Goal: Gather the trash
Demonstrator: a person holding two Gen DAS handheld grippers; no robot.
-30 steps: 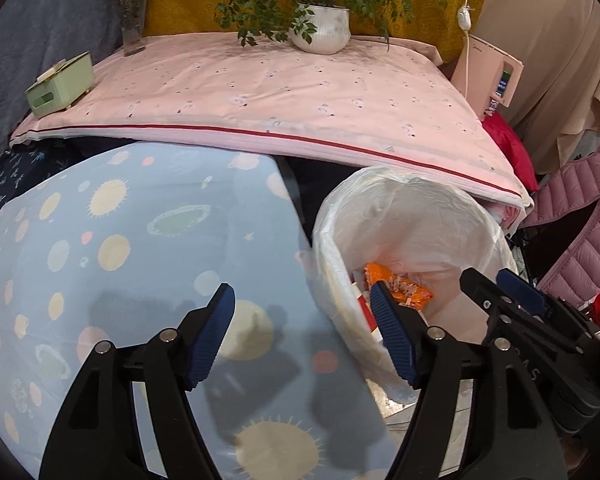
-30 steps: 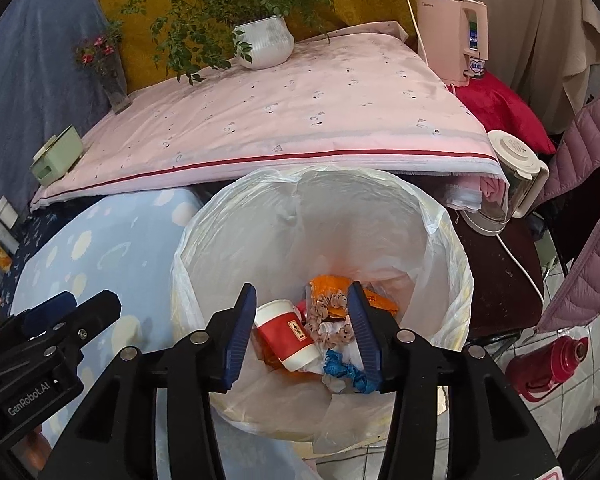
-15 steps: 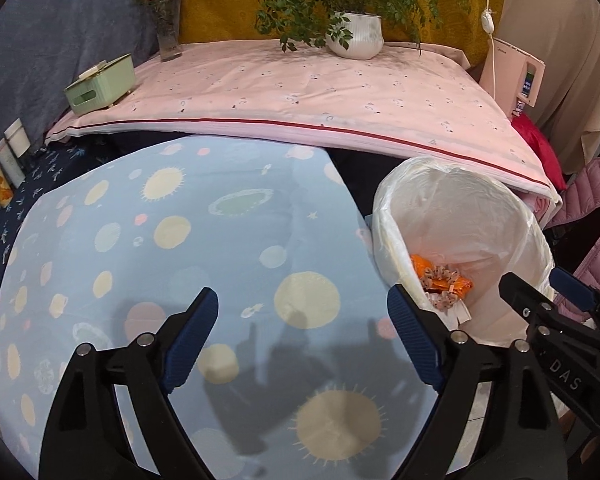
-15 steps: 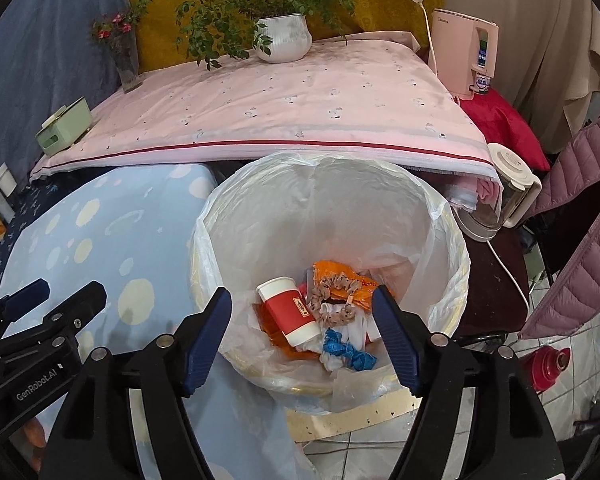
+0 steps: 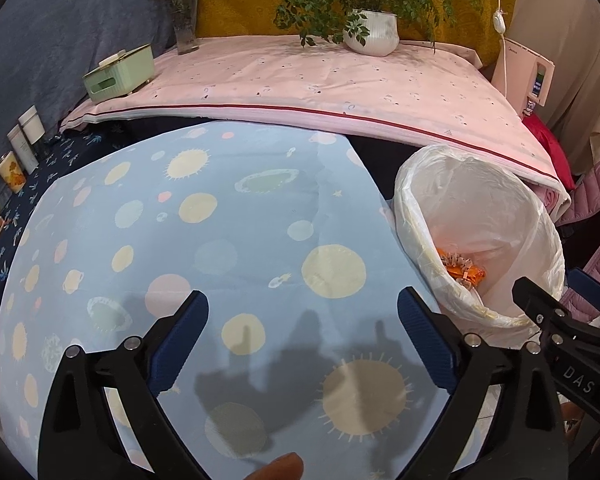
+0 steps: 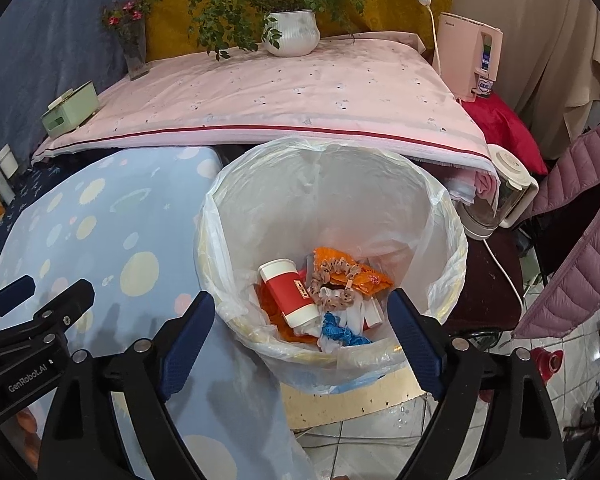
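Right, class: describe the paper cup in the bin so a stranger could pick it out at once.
Find the white-lined bin between the blue spotted tablecloth and the kettle. Look down at the rubbish in its bottom. The paper cup lies on its side at the left of the pile, the only cylinder there: white ends, red band.

left gripper [image 5: 302,316], jaws opening with nothing between them, hangs over the blue tablecloth [image 5: 228,240]; lined trash bin [image 5: 480,236] beyond its right jaw.
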